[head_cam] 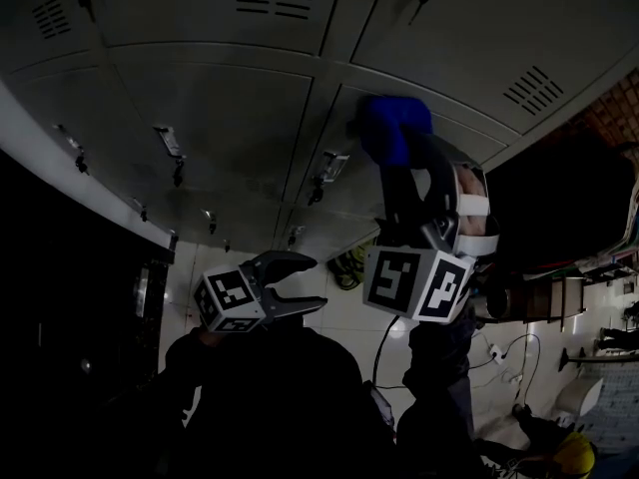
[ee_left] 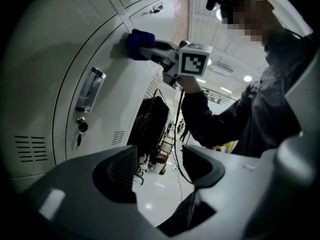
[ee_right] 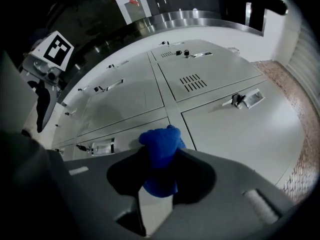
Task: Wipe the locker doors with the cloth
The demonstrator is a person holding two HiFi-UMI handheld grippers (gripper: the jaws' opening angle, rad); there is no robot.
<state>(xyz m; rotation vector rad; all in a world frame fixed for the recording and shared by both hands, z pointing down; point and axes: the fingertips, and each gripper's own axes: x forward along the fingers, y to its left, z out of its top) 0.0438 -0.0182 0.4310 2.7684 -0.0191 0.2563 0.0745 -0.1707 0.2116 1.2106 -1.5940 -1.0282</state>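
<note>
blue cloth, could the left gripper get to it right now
Probably yes: the left gripper is open and empty, with nothing between it and the blue cloth. But the right gripper clamps it against the locker door.

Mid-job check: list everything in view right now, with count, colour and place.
locker doors: several, pale grey, filling the wall ahead
cloth: one, blue, clamped in the right hand-held gripper, against a locker door
label holders: several, clear and metal, on the door fronts
keys: a few, dark, hanging from door locks
floor: one, pale glossy tile, below the lockers
left hand-held gripper: one, grey, open and empty, clear of the lockers
right hand-held gripper: one, grey, shut on the cloth
</note>
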